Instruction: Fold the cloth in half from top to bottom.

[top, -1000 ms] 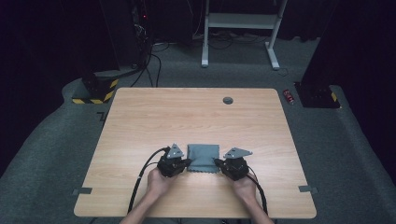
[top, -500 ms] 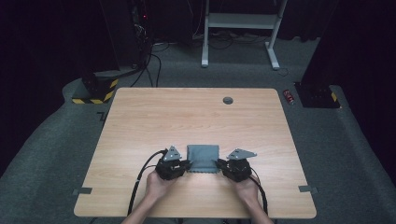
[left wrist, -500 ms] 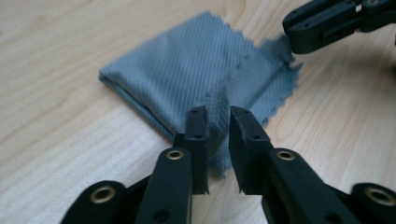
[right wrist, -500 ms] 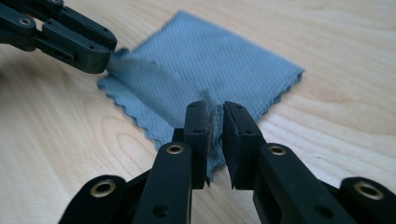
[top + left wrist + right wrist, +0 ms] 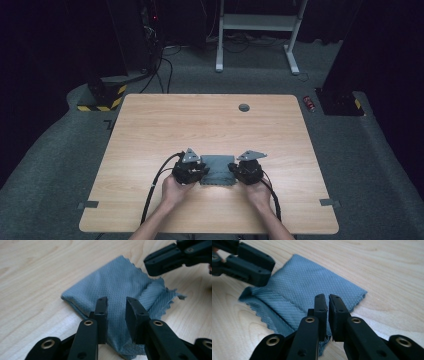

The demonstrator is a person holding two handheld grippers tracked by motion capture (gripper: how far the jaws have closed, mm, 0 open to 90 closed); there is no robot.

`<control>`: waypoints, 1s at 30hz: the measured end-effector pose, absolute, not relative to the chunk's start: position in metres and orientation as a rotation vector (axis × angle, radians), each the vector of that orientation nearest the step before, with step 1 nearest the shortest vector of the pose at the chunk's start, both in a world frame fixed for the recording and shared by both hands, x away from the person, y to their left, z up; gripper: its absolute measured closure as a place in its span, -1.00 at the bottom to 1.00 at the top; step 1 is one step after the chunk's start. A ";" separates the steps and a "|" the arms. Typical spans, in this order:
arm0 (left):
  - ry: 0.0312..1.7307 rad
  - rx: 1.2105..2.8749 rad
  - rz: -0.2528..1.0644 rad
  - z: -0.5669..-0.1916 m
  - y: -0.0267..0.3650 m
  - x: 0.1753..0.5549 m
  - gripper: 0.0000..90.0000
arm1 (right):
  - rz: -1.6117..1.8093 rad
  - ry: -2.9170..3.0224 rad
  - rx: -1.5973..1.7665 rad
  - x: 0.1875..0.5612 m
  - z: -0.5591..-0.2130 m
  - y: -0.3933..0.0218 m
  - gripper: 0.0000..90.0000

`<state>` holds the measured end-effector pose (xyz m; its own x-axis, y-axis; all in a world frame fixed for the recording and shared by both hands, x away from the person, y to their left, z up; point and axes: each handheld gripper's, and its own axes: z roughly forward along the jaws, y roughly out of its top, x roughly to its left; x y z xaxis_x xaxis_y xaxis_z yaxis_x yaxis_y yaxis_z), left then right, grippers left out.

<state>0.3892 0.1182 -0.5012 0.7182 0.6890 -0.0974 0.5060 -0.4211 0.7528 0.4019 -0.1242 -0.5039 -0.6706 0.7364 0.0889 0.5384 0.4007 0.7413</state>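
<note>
cloth: folded grey-blue cloth [image 5: 217, 170] lies flat on the counter [image 5: 210, 125], near the person's edge, between the two claws
fold state: layers stacked, pinked edge [image 5: 172, 302] sticks out on one side, so likely mid-fold
left claw: left claw [image 5: 116, 305] has just been opening; jaws stand narrowly apart over the cloth's near edge, pads off the fabric, nothing gripped
right claw: right claw [image 5: 328, 302] has just been closing; jaws nearly together with a slim gap, cloth below them, no fabric seen pinched
why so placed: both claws flank the cloth at opposite ends, probably just let go after a fold or lining up for the next pinch
containers: none on counter; only a small dark grommet [image 5: 243, 107] at the far side
</note>
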 end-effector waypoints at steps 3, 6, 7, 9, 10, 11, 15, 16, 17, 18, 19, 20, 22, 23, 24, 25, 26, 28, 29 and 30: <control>0.895 2.126 0.265 -0.504 0.120 0.383 0.57 | 1.136 2.430 1.135 0.400 -0.506 -0.125 0.86; 0.872 2.139 0.236 -0.508 0.121 0.374 0.55 | 1.147 2.457 1.083 0.390 -0.505 -0.127 0.86; 0.861 2.145 0.232 -0.509 0.122 0.370 0.55 | 1.149 2.468 1.071 0.385 -0.505 -0.127 0.86; 0.861 2.142 0.221 -0.512 0.123 0.364 0.54 | 1.144 2.487 1.042 0.376 -0.506 -0.128 0.85; 0.859 2.146 0.213 -0.513 0.124 0.362 0.53 | 1.144 2.496 1.045 0.372 -0.506 -0.128 0.85; 0.862 2.143 0.203 -0.514 0.125 0.361 0.53 | 1.148 2.504 1.043 0.370 -0.507 -0.129 0.85; 0.855 2.134 0.199 -0.516 0.126 0.355 0.45 | 1.137 2.498 1.041 0.366 -0.509 -0.129 0.80; 0.854 2.135 0.202 -0.516 0.126 0.355 0.41 | 1.153 2.484 1.052 0.367 -0.509 -0.129 0.79; 0.854 2.141 0.208 -0.517 0.125 0.354 0.37 | 1.156 2.482 1.058 0.368 -0.509 -0.129 0.78; 0.853 2.146 0.214 -0.518 0.124 0.353 0.34 | 1.152 2.482 1.060 0.368 -0.510 -0.127 0.78; 0.850 2.147 0.219 -0.518 0.125 0.351 0.32 | 1.133 2.485 1.051 0.369 -0.511 -0.124 0.77; 0.850 2.150 0.216 -0.517 0.125 0.350 0.30 | 1.102 2.494 1.030 0.368 -0.513 -0.122 0.77; 0.852 2.157 0.212 -0.516 0.127 0.348 0.27 | 1.063 2.508 0.996 0.366 -0.516 -0.121 0.76; 0.852 2.162 0.220 -0.514 0.129 0.347 0.25 | 1.064 2.505 0.991 0.365 -0.516 -0.122 0.76; 0.855 2.155 0.220 -0.512 0.131 0.346 0.23 | 1.063 2.501 0.999 0.364 -0.516 -0.124 0.76; 0.853 2.153 0.229 -0.510 0.132 0.346 0.22 | 1.070 2.496 1.007 0.364 -0.515 -0.126 0.76; 0.850 2.156 0.250 -0.507 0.132 0.347 0.21 | 1.083 2.493 1.020 0.365 -0.514 -0.127 0.76; 0.837 2.164 0.284 -0.500 0.129 0.352 0.20 | 1.119 2.471 1.045 0.369 -0.510 -0.129 0.76; 0.835 2.162 0.285 -0.497 0.126 0.356 0.19 | 1.122 2.463 1.049 0.372 -0.508 -0.128 0.76; 0.835 2.160 0.287 -0.496 0.123 0.361 0.19 | 1.129 2.452 1.052 0.375 -0.506 -0.127 0.76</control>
